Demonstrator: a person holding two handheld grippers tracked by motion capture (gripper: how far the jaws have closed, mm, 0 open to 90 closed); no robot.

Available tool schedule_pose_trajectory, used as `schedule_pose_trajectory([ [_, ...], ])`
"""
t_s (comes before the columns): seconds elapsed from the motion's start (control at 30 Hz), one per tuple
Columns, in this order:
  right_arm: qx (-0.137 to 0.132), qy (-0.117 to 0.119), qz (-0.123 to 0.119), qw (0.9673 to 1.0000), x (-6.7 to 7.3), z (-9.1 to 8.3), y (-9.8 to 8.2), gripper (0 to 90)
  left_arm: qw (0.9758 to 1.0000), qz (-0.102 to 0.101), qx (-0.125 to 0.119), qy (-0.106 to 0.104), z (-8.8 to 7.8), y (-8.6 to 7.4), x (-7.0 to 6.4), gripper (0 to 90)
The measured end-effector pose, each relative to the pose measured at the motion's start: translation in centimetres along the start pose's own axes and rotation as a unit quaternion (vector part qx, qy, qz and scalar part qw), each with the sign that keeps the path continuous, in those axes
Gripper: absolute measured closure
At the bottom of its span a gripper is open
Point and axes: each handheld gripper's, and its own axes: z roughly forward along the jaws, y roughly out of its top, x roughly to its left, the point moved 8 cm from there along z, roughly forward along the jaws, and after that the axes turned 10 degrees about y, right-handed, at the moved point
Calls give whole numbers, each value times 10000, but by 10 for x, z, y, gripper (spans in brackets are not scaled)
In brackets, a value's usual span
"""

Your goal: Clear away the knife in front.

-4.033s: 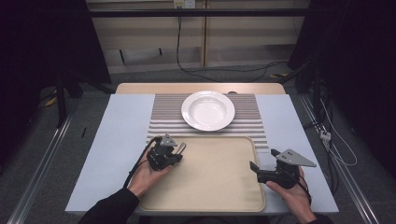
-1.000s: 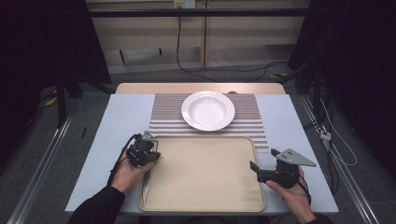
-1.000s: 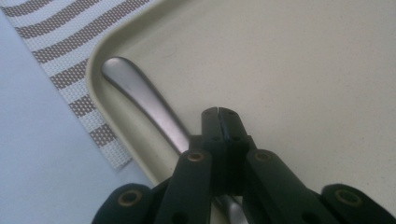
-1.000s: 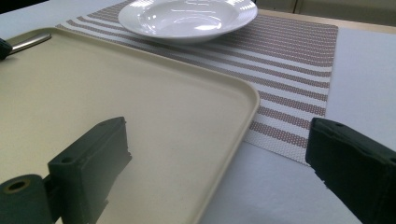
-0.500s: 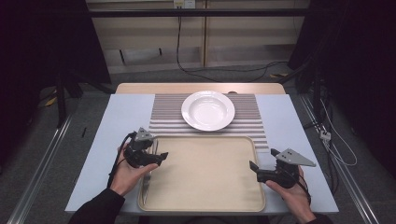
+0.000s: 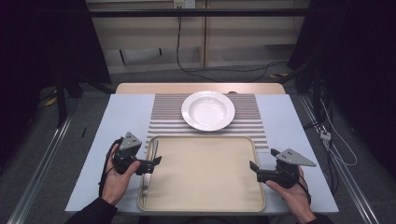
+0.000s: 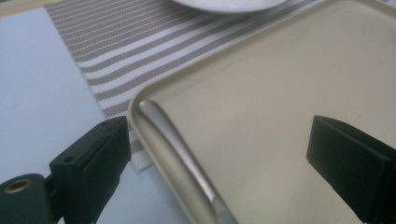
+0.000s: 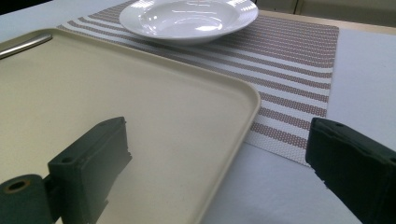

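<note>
Left gripper (image 6: 156,161): fingers just spread wide, nothing between them, above the tray's left rim.
Utensil (image 7: 180,144): a metal piece lying inside the tray (image 6: 205,205), along its left wall.
Right gripper (image 6: 252,166): fingers spread, empty, at the right rim.
Tray middle: bare, free room.
Plate (image 6: 208,110): on striped mat (image 6: 163,116), beyond the tray.
Bench (image 6: 121,116): open both sides.

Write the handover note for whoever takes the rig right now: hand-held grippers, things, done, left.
Left hand-held gripper: jaws have just been opening, now open, nothing between them, at the tray's left edge.
Right hand-held gripper: open, empty, at the tray's right edge.
Metal utensil: lying inside the beige tray along its left rim.
White plate: empty on the striped mat behind the tray.
Done: utensil set in the tray.
Left: probably the plate, untouched.
</note>
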Motion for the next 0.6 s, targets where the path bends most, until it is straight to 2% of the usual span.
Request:
schedule_pose_trajectory([
  [0.13, 8, -5, 2, 10000, 0, 0, 0, 60, 10000, -53, -9, 79, -7, -8, 4, 63],
  [0.27, 11, -23, 16, 10000, -1, 0, -1, 60, 9995, -147, -18, 293, -11, -17, 6, 64],
  [0.33, 24, -18, 11, 10000, -1, 0, -1, 60, 9995, -133, -44, 299, -11, -22, 4, 64],
  [0.5, 20, -28, 25, 10000, -1, -1, -1, 60, 9991, -300, -49, 298, -10, -29, 5, 64],
  [0.6, 21, -40, 13, 10000, -2, -1, -1, 60, 9992, -357, -15, 185, -9, -29, 3, 70],
])
